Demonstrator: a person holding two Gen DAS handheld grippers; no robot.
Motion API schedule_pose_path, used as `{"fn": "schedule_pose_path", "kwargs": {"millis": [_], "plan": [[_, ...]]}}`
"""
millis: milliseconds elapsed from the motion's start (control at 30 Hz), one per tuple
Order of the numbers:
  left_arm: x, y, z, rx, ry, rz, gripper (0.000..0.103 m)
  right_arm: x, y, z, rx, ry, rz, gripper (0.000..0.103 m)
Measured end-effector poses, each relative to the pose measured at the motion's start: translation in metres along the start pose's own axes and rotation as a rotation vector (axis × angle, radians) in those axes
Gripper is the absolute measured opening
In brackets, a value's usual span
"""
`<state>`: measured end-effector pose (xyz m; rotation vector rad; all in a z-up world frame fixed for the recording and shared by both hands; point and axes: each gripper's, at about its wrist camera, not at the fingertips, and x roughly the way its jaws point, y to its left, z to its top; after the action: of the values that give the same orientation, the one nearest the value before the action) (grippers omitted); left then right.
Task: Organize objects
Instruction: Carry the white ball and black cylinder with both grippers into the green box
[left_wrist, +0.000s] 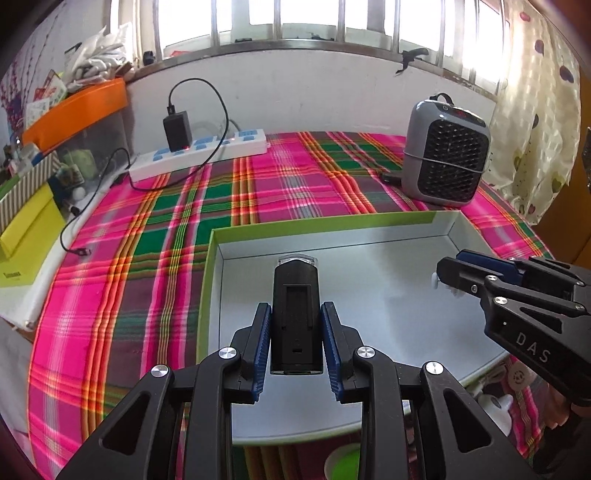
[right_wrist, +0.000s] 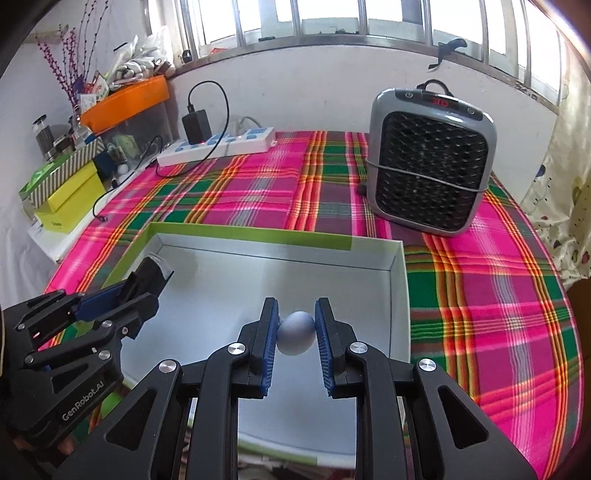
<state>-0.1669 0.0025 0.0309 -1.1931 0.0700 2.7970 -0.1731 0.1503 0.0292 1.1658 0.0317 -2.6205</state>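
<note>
A shallow open box (left_wrist: 214, 236) with green rim and grey inside lies on the plaid cloth; it also shows in the right wrist view (right_wrist: 399, 295). My left gripper (left_wrist: 296, 325) is shut on a black oblong device (left_wrist: 296, 314) with a clear front end, held over the box's left part. It shows from the side in the right wrist view (right_wrist: 122, 291). My right gripper (right_wrist: 295, 325) is shut on a small grey-blue egg-shaped object (right_wrist: 296, 332), over the box's right part. It shows in the left wrist view (left_wrist: 454, 273), its object mostly hidden.
A grey heater (right_wrist: 428, 162) stands behind the box at the right. A white power strip (right_wrist: 218, 147) with a black charger and cables lies at the back left. Yellow and striped boxes (right_wrist: 70, 195) and an orange tray (right_wrist: 125, 99) are stacked at the left. A curtain (left_wrist: 535, 129) hangs at the right.
</note>
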Motion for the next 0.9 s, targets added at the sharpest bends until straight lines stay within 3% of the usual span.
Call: {"fn": "schedule_pose_path", "kwargs": {"millis": [333,900], "plan": [[0.019,-0.001,-0.001,0.004,0.052,0.006,0.025,0.015,-0.007,0.002,0.007,0.029,-0.01,0.022],[0.025,-0.003,-0.001,0.017,0.058,0.045,0.025,0.021,-0.007,0.001,0.001,0.031,-0.018,0.022]]}}
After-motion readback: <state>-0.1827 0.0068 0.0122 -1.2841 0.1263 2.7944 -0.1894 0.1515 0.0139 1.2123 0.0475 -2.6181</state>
